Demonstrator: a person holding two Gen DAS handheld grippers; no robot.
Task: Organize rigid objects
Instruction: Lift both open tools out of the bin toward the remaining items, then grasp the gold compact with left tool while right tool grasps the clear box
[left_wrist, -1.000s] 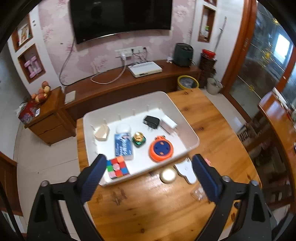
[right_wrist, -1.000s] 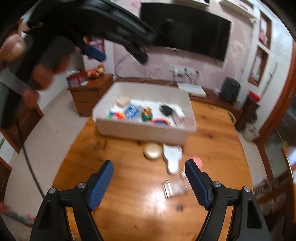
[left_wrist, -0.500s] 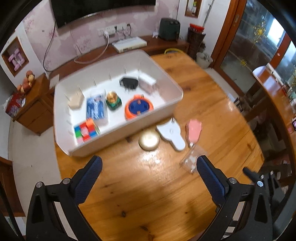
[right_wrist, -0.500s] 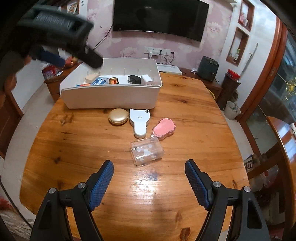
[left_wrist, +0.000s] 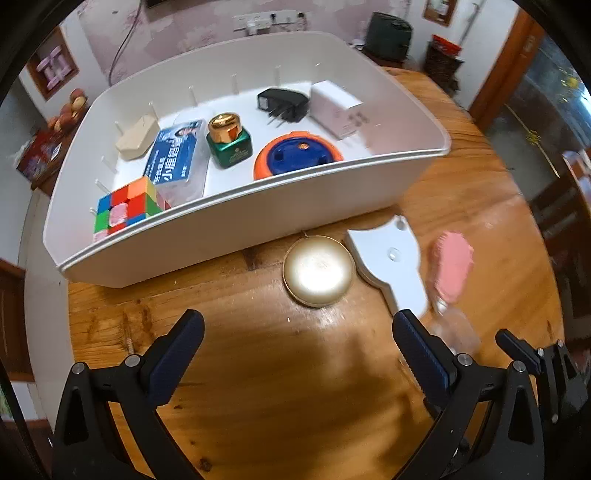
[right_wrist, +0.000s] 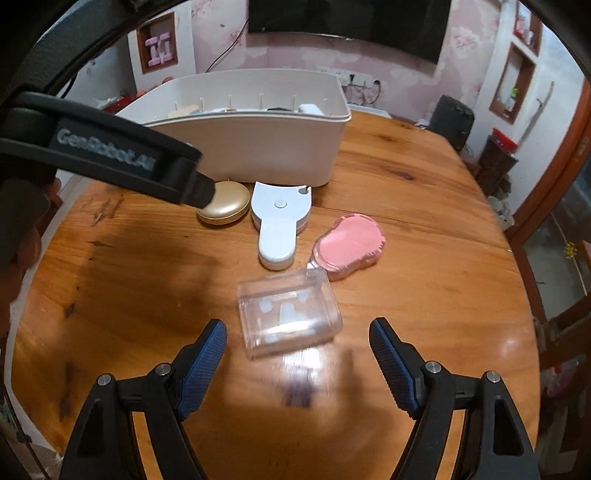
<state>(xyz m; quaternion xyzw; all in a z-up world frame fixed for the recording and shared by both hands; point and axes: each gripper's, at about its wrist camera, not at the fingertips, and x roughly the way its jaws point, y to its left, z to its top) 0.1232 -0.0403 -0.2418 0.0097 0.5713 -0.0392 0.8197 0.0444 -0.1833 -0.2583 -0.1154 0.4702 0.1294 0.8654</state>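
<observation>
A white bin (left_wrist: 258, 218) on the round wooden table holds a colour cube (left_wrist: 125, 206), a blue-labelled box (left_wrist: 175, 158), a green jar with a gold lid (left_wrist: 229, 142), an orange and blue disc (left_wrist: 297, 157), a black plug (left_wrist: 282, 103) and a white adapter (left_wrist: 336, 109). In front of the bin lie a gold round case (left_wrist: 317, 271), a white flat tool (right_wrist: 279, 218), a pink brush (right_wrist: 349, 247) and a clear plastic box (right_wrist: 288, 312). My left gripper (left_wrist: 295, 350) is open just short of the gold case. My right gripper (right_wrist: 297, 350) is open at the clear box.
The wooden table (right_wrist: 424, 221) ends close on the right, with chairs and a glass door beyond. The left gripper's body (right_wrist: 110, 151) reaches across the upper left of the right wrist view. A TV cabinet (left_wrist: 44, 158) stands behind the bin.
Both grippers have come down and forward. The left one has closed in on the gold case and bin front. The right one has closed in on the clear box. Both stay open.
</observation>
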